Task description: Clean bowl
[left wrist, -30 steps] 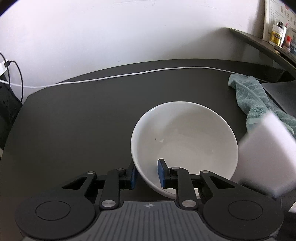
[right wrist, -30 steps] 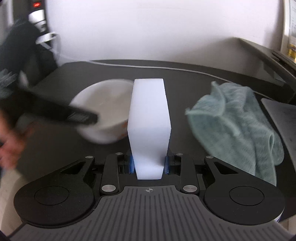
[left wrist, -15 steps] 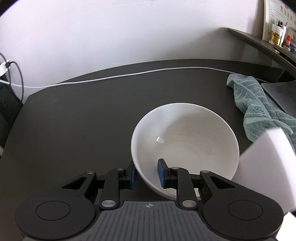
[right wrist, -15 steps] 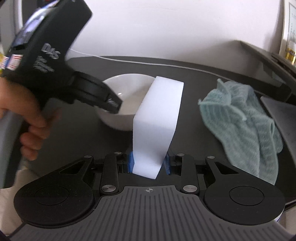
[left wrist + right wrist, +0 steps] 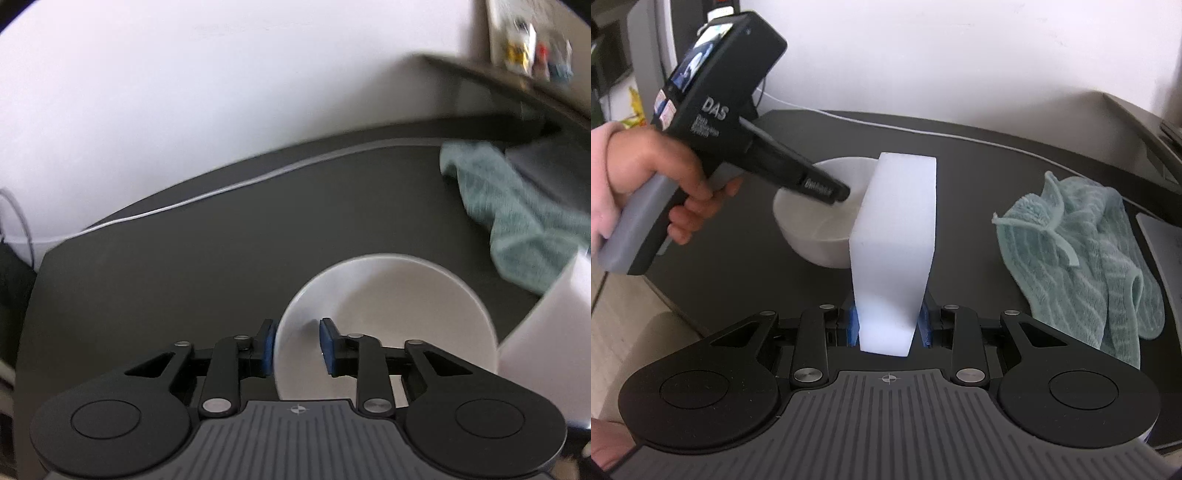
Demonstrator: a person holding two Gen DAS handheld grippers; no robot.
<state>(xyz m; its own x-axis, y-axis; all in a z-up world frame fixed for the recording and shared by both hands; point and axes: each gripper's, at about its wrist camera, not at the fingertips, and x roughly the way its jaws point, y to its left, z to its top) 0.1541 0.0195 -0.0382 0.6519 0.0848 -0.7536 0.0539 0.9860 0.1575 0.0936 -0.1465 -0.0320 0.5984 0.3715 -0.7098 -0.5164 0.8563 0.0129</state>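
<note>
A white bowl (image 5: 399, 317) rests on the dark table (image 5: 166, 288). My left gripper (image 5: 297, 345) is shut on its near rim, one blue pad outside and one inside. In the right wrist view a person's hand (image 5: 661, 173) holds that gripper (image 5: 836, 194) over the bowl (image 5: 809, 225), which looks tipped towards the right. My right gripper (image 5: 889, 326) is shut on a tall white sponge block (image 5: 895, 229), which stands just in front of the bowl and hides its right side. The sponge (image 5: 546, 350) also shows beside the bowl's right edge in the left wrist view.
A crumpled teal cloth (image 5: 1078, 258) lies on the table to the right of the bowl. A white cable (image 5: 960, 137) runs along the back of the table by the wall. A raised shelf (image 5: 498, 92) with small bottles sits at the far right.
The left wrist view has tipped upward and blurred, with the bowl still between the fingers. In the right wrist view the sponge has straightened and the bowl now sits directly behind it.
</note>
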